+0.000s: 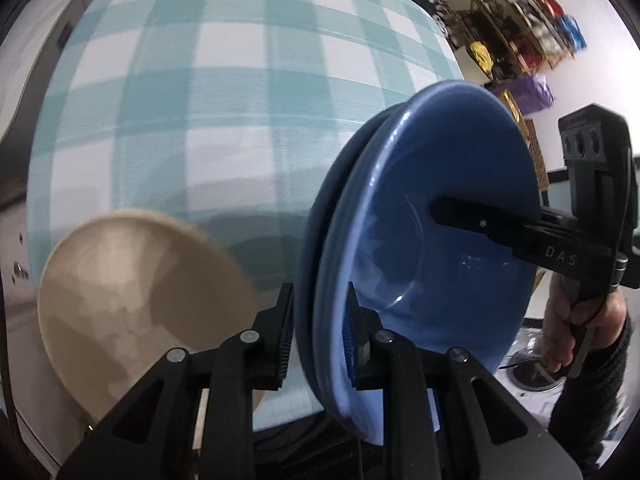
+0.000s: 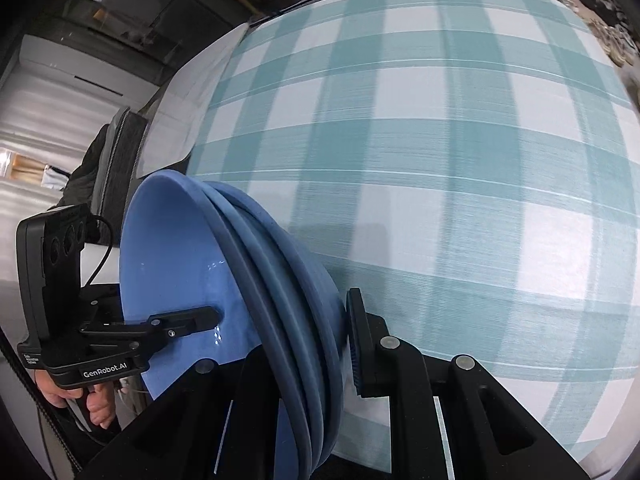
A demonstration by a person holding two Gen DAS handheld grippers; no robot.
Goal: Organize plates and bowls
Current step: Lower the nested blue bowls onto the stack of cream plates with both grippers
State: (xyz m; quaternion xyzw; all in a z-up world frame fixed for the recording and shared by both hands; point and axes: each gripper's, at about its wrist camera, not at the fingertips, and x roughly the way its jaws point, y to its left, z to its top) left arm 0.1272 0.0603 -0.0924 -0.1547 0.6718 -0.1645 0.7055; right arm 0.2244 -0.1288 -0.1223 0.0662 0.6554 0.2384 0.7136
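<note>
A stack of blue plates (image 1: 440, 208) hangs tilted on edge above the checked tablecloth (image 1: 240, 100), held from two opposite sides. My left gripper (image 1: 320, 300) is shut on the near rim of the stack. In the right wrist view, my right gripper (image 2: 308, 320) is shut on the rim of the same blue plates (image 2: 172, 248). From each side, one of the other gripper's fingers (image 1: 472, 220) (image 2: 184, 320) lies across the top plate's face. A beige bowl (image 1: 140, 300) sits on the table, lower left in the left wrist view, blurred.
The teal and white cloth (image 2: 440, 160) covers the table. A shelf with coloured items (image 1: 532, 28) hangs on the wall to the right. A person's hand (image 1: 568, 328) grips the right tool's handle. Dark cabinets (image 2: 140, 12) stand beyond the table's far left edge.
</note>
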